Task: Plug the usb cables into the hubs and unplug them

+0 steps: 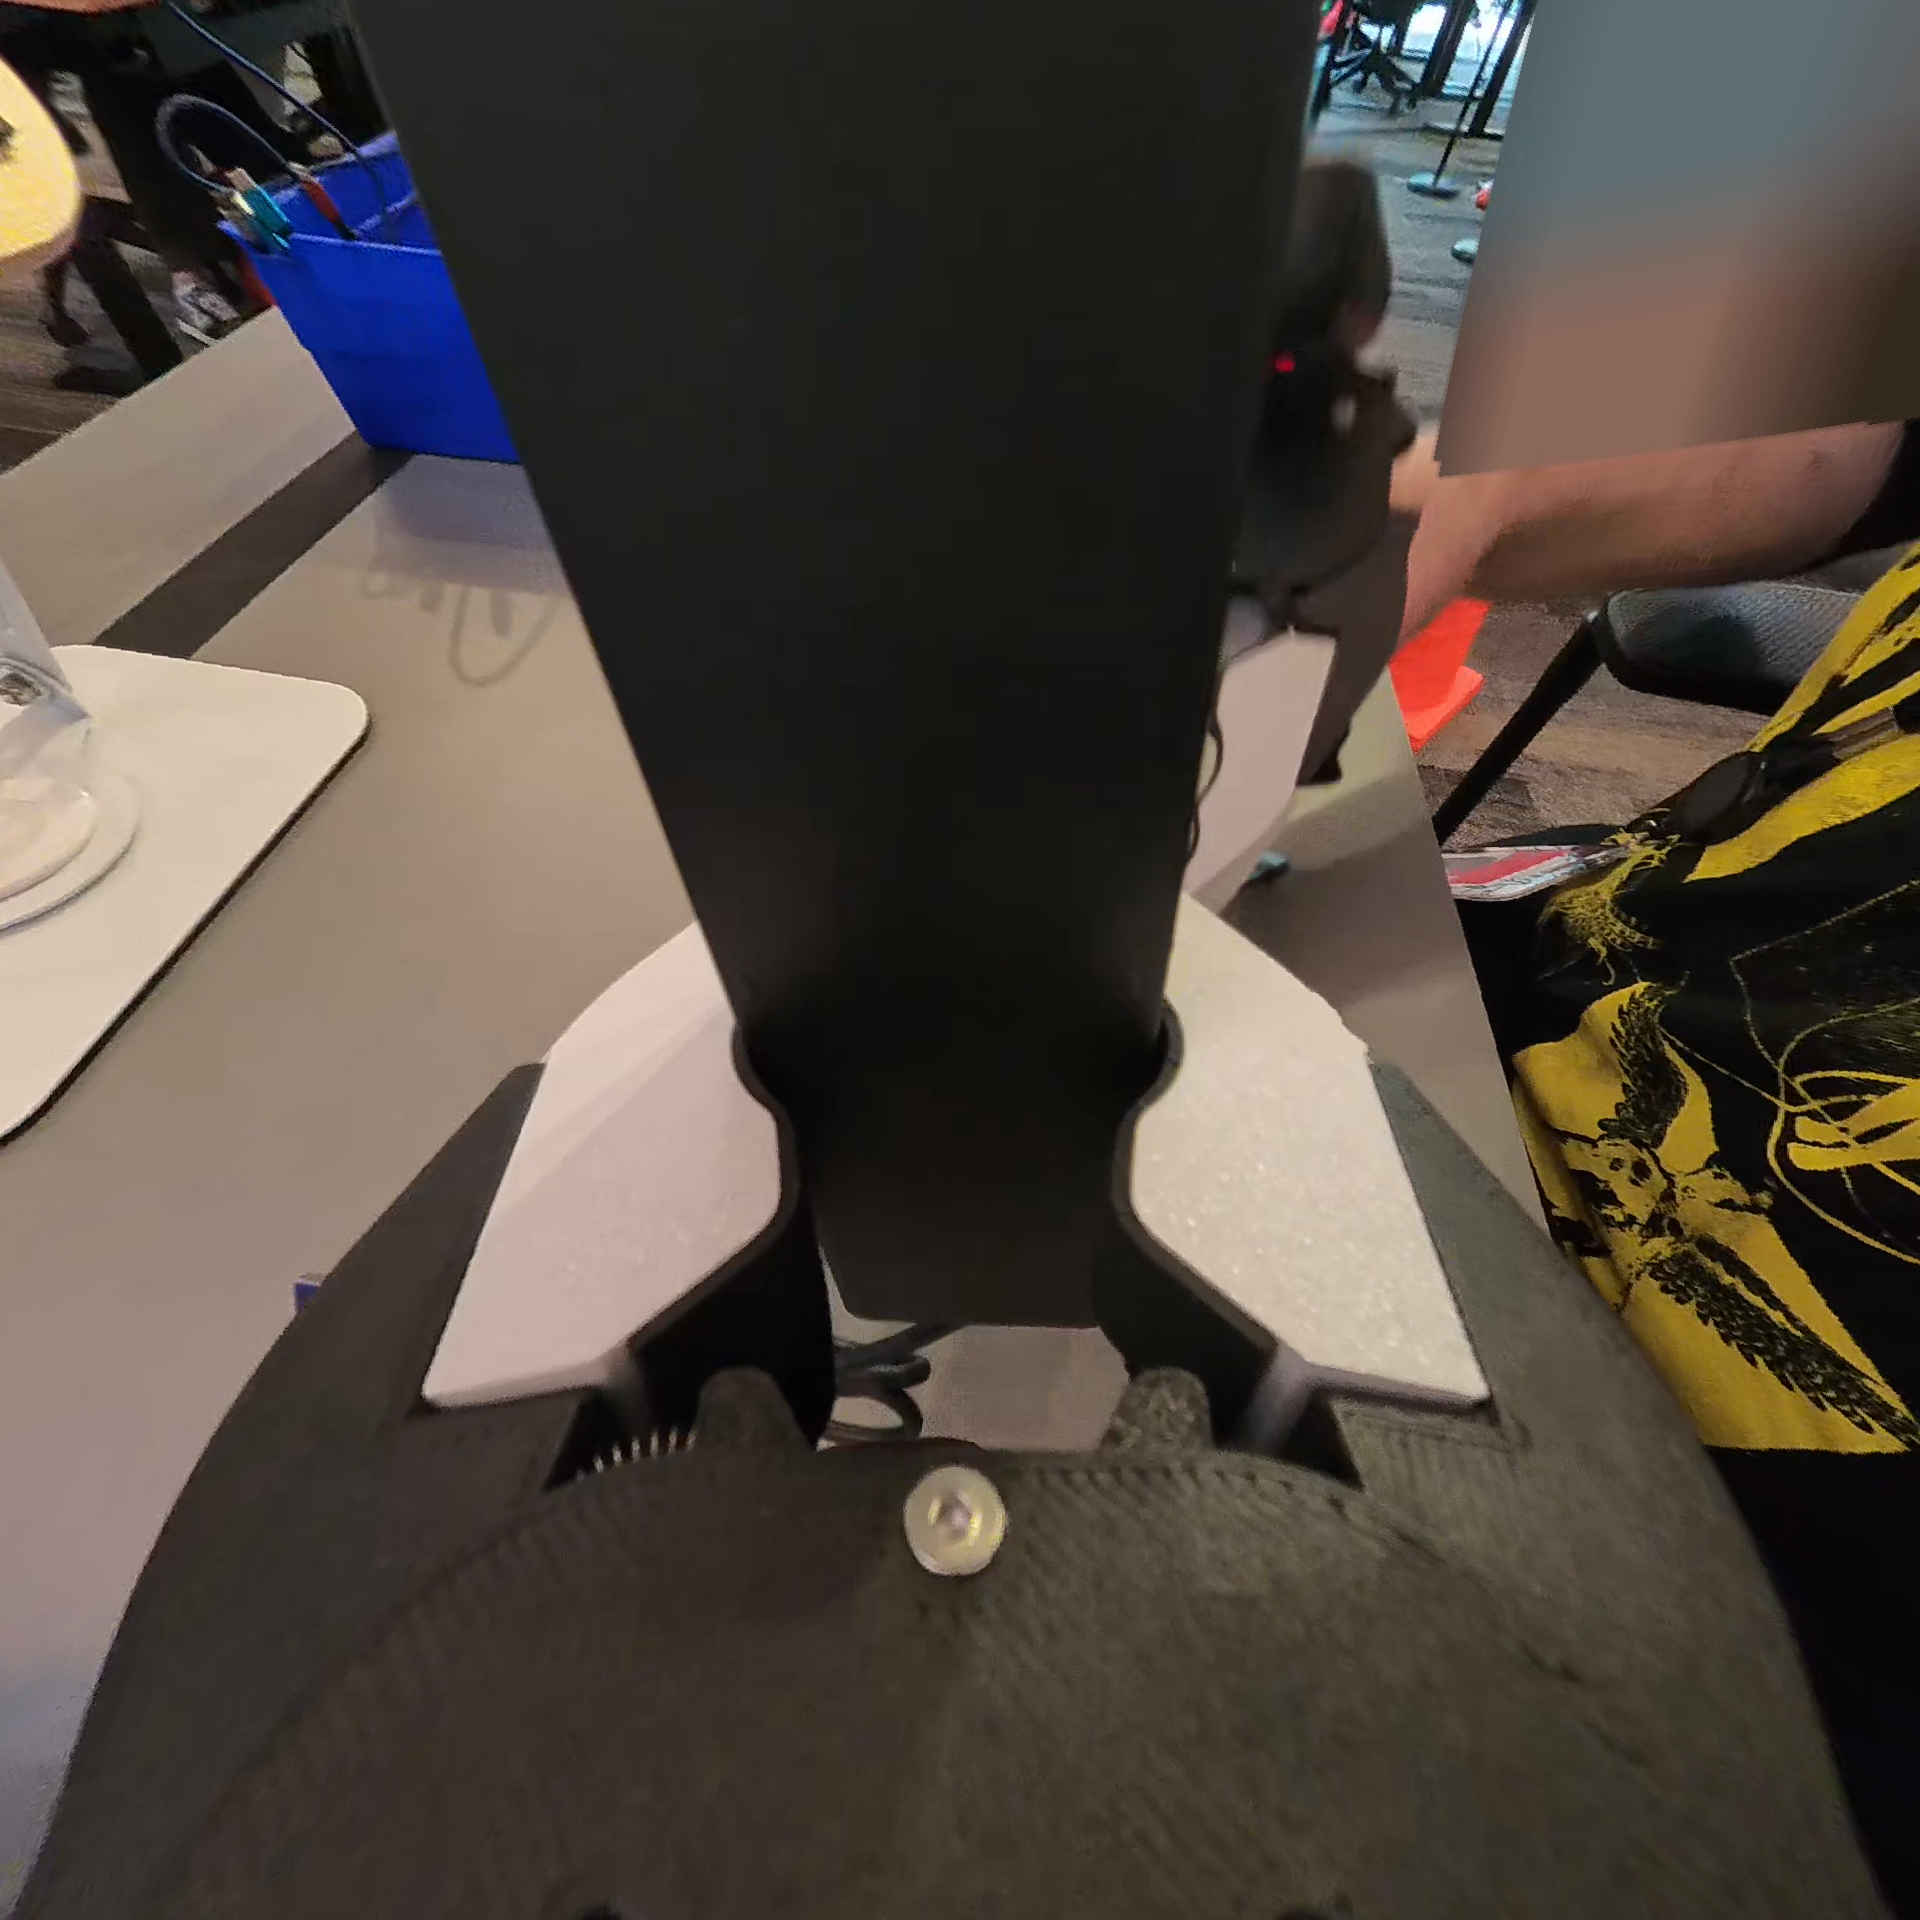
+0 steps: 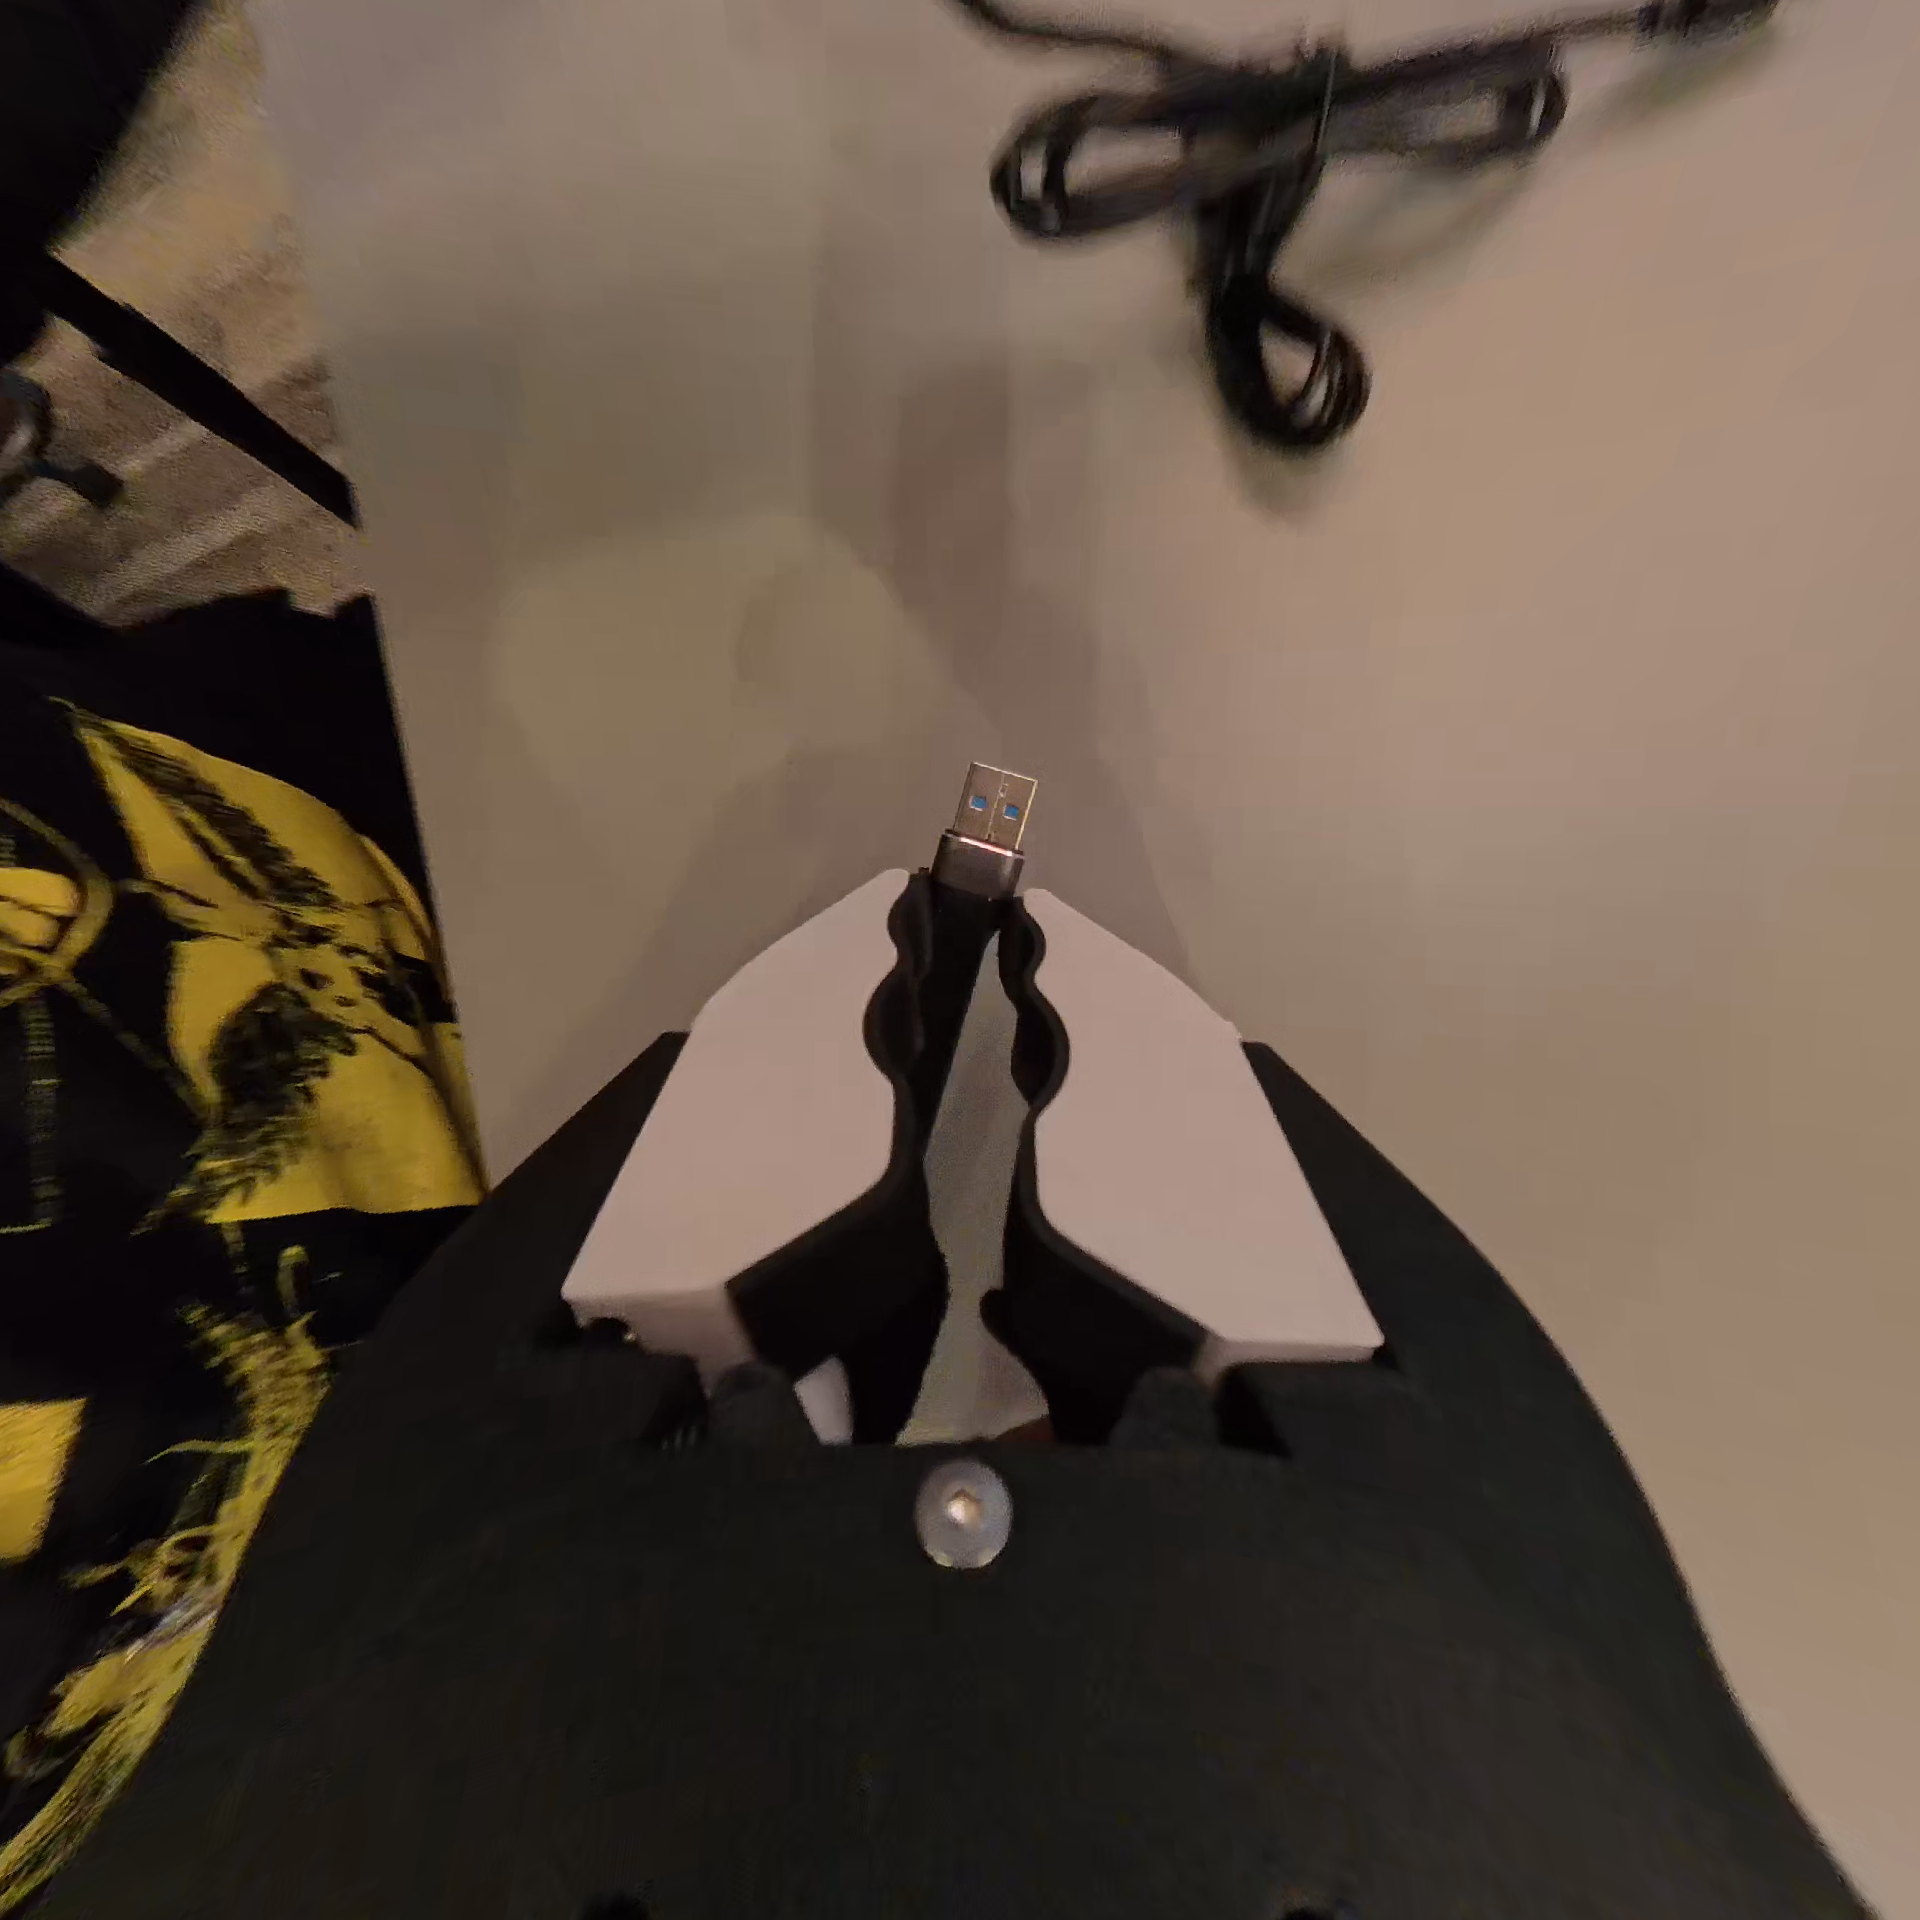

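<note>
In the left wrist view my left gripper [image 1: 956,1039] is shut on a long, flat black hub [image 1: 883,520]. The hub rises from between the jaws to the frame's top and hides the fingertips' inner faces. Its white fingers [image 1: 644,1195] flank the hub's lower end. In the right wrist view my right gripper [image 2: 966,894] is shut on a USB cable's dark plug body. The silver USB plug [image 2: 1000,805], with its blue insert, sticks out beyond the fingertips above the table [image 2: 1455,831]. A tied bundle of black cable [image 2: 1278,156] lies on the table ahead, blurred.
A blue bin [image 1: 374,301] with cables stands at the back left of the grey table [image 1: 416,779]. A white mat [image 1: 177,831] with a clear glass object [image 1: 42,748] lies at the left. A person in a black and yellow shirt [image 1: 1714,1091] sits at the right. The left gripper's tips are roughly 12 cm from the right gripper's.
</note>
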